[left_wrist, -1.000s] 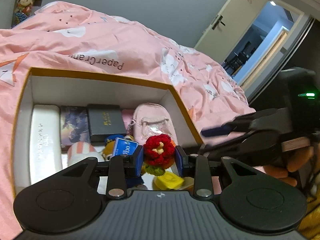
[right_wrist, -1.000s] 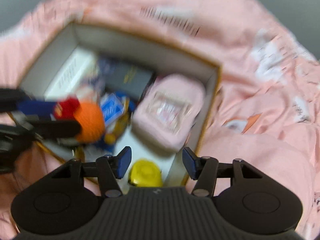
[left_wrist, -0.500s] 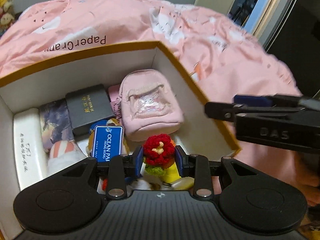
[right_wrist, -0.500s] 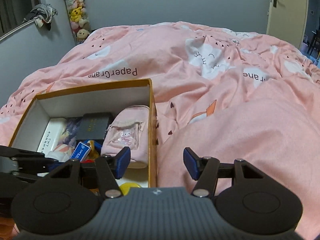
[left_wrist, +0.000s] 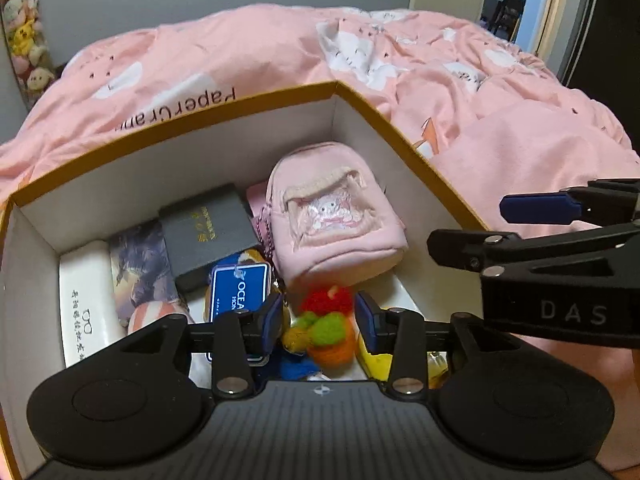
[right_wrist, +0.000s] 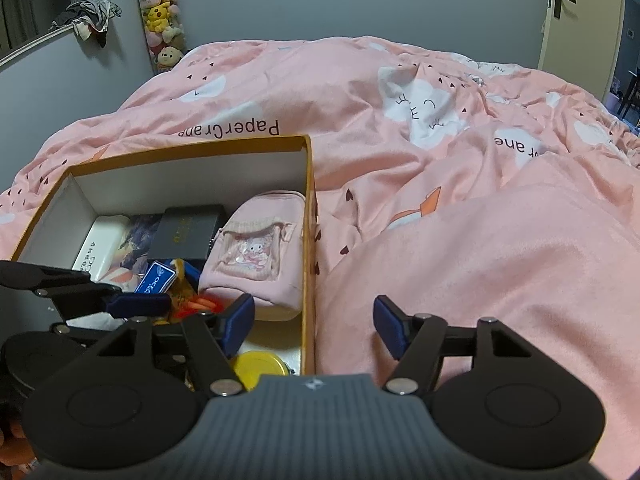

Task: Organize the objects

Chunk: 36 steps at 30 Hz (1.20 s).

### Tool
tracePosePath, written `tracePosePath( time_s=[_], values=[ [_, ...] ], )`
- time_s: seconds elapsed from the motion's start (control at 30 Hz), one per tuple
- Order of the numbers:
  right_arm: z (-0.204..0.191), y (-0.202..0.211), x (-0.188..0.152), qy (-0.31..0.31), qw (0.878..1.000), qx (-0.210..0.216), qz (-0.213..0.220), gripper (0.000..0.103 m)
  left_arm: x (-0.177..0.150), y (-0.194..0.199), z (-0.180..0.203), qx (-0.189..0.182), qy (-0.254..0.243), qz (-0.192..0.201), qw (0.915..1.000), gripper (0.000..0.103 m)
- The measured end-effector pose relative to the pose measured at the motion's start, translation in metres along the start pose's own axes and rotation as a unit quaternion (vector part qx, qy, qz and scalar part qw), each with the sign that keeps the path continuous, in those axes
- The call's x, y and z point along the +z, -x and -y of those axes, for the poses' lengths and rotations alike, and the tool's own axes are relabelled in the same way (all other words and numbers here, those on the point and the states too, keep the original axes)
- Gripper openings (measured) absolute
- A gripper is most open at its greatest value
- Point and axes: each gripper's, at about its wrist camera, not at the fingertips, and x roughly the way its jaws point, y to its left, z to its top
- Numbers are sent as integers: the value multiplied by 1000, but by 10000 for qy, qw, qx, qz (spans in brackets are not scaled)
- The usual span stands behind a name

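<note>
An open cardboard box [left_wrist: 404, 136] with a white inside sits on the pink bed; it also shows in the right wrist view [right_wrist: 308, 216]. My left gripper [left_wrist: 318, 320] is open over the box's near end. A crocheted red flower in an orange pot [left_wrist: 330, 330] lies tipped over in the box between and below the fingers, loose. In the right wrist view only its orange and red [right_wrist: 200, 304] peeks out. My right gripper [right_wrist: 314, 322] is open and empty above the box's right wall.
The box holds a pink mini backpack [left_wrist: 336, 216], a black case [left_wrist: 210, 232], a white case [left_wrist: 82, 300], a blue Ocean Park tag [left_wrist: 238, 286] and a yellow round thing [right_wrist: 258, 368]. A pink duvet [right_wrist: 460, 208] surrounds it. Plush toys [right_wrist: 162, 12] hang at the far wall.
My left gripper has opened and let go of the crocheted flower, which tipped over into the box. The right gripper has swung from over the box to its right wall.
</note>
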Motion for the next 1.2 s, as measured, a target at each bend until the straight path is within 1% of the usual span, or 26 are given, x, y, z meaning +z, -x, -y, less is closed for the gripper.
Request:
tracePosePath(
  time_s=[0.03, 0.1, 0.17, 0.23, 0.3, 0.37, 0.43, 0.47, 0.53, 0.57, 0.63, 0.67, 0.77, 0.83, 0.93, 1.0, 1.07, 1.13, 1.2],
  values=[
    [-1, 0, 0, 16, 10000, -16, -5, 67, 0, 2, 0, -41, 24, 51, 10000, 57],
    [-2, 1, 0, 24, 10000, -52, 1, 67, -2, 8, -2, -179, 37, 152, 9997, 61],
    [-2, 3, 0, 33, 10000, -87, 4, 67, -4, 14, -4, -252, 78, 231, 9994, 63],
    [-3, 7, 0, 38, 9999, -141, 44, 68, -5, 22, -6, -240, 138, 321, 9991, 64],
    [-4, 13, 0, 11, 9998, -161, 120, 71, -8, 32, -8, -92, 205, 425, 9988, 64],
    [-5, 21, -1, -39, 9996, -177, 231, 75, -12, 45, -10, 48, 235, 608, 9979, 64],
    [-6, 28, -2, -105, 9992, -197, 339, 79, -17, 60, -12, 285, 278, 824, 9958, 64],
    [-7, 31, -2, -115, 9990, -200, 373, 79, -20, 68, -14, 428, 310, 936, 9942, 65],
    [-11, 37, -4, -120, 9988, -206, 431, 80, -25, 83, -17, 674, 284, 1140, 9908, 68],
    [-13, 40, -6, -112, 9987, -196, 450, 83, -26, 89, -18, 770, 284, 1208, 9893, 70],
    [-18, 47, -9, -87, 9986, -133, 504, 85, -31, 102, -24, 944, 374, 1330, 9859, 75],
    [-21, 50, -11, -71, 9985, -94, 530, 87, -34, 110, -27, 974, 463, 1410, 9841, 75],
    [-32, 64, -17, -6, 9979, 31, 654, 93, -43, 131, -36, 1028, 697, 1705, 9775, 84],
    [-40, 73, -21, 78, 9970, 82, 766, 95, -47, 145, -40, 1086, 831, 1899, 9722, 97],
    [-49, 89, -25, 169, 9950, 110, 978, 99, -52, 164, -46, 1213, 923, 2163, 9643, 98],
    [-55, 100, -29, 197, 9934, 129, 1122, 101, -57, 175, -47, 1246, 978, 2277, 9608, 99],
    [-60, 108, -33, 207, 9923, 137, 1210, 101, -61, 183, -50, 1230, 1065, 2318, 9590, 99],
    [-65, 116, -38, 202, 9915, 169, 1277, 102, -65, 189, -51, 1292, 1138, 2349, 9566, 99],
    [-72, 122, -42, 226, 9909, 219, 1310, 102, -68, 191, -52, 1354, 1137, 2269, 9577, 99]
  ],
)
